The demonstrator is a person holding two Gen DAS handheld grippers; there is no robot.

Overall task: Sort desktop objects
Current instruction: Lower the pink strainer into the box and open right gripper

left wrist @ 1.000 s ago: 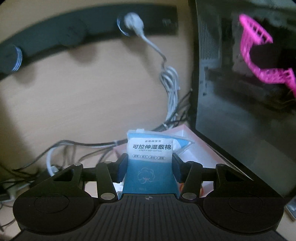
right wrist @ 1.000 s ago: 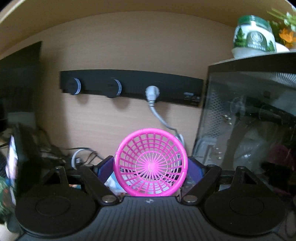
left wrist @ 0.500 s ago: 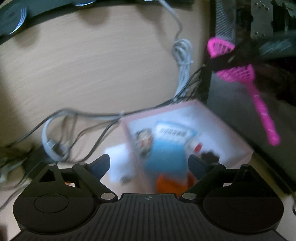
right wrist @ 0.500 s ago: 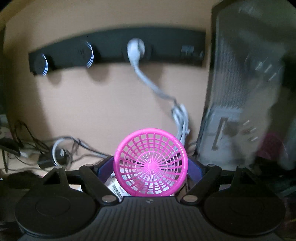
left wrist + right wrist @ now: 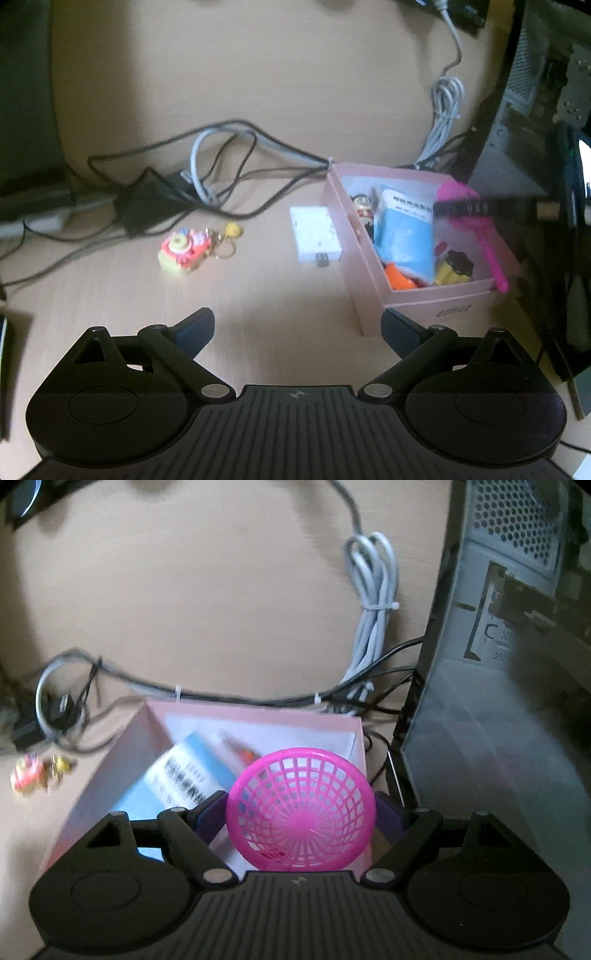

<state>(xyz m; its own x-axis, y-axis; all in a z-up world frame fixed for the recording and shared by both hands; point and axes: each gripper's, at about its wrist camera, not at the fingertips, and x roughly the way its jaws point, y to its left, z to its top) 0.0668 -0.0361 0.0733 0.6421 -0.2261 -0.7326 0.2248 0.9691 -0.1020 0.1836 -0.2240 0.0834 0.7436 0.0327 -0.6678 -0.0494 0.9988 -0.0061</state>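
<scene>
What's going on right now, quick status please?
Left gripper open, empty. Right gripper shut on pink strainer, over pink box. Blue wipes pack inside. Toy keychain, white adapter unsorted.

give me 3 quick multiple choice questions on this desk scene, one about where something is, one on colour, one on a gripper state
1. Where is the blue wipes packet?
A. inside the pink box
B. on the desk beside the keychain
C. in the left gripper

2. What colour is the strainer?
A. green
B. pink
C. white

3. How is the left gripper?
A. shut on the packet
B. open and holding nothing
C. shut on the white adapter

Answers: 1 A, the packet lies among the items within the box walls. 2 B, its mesh is bright pink. 3 B, its fingers stand wide apart over bare desk.
</scene>
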